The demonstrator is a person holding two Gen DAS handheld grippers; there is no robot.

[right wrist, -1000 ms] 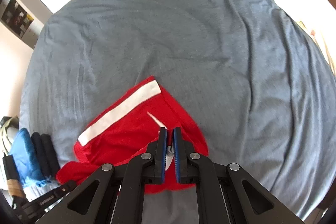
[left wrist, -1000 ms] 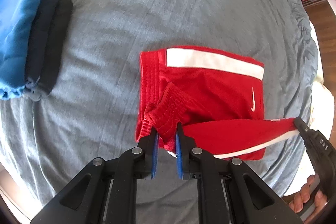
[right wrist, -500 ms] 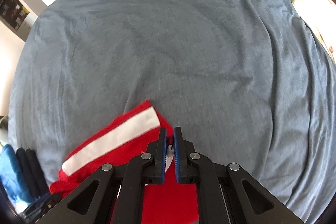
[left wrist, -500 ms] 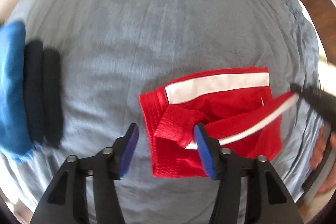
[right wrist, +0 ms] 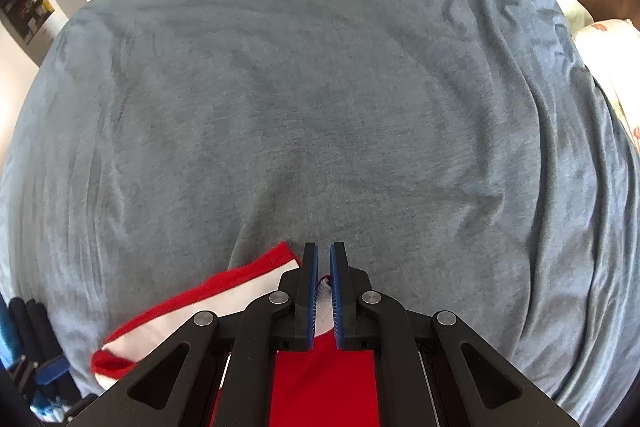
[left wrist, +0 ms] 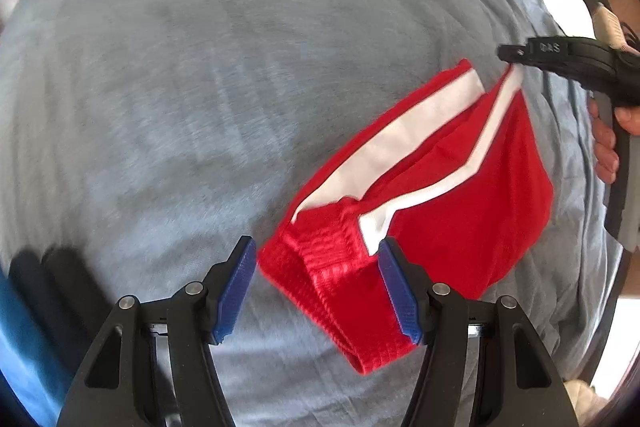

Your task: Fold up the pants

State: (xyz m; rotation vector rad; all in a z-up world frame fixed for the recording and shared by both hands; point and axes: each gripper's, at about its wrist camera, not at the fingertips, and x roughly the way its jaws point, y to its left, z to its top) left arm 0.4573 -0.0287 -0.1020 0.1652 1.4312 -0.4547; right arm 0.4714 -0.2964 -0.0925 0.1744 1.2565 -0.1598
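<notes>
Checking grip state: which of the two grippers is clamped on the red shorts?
The right gripper, shut on the red shorts' striped corner; the left gripper is open.

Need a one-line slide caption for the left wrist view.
Open left gripper over red shorts on grey bedspread; right gripper pinches the hem.

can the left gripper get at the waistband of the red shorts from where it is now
Probably yes: the left gripper is open, its fingers either side of the waistband of the red shorts, nothing between them.

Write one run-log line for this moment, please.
left gripper: open, at waistband | right gripper: shut on red shorts hem | shorts half-folded on grey blanket
</notes>
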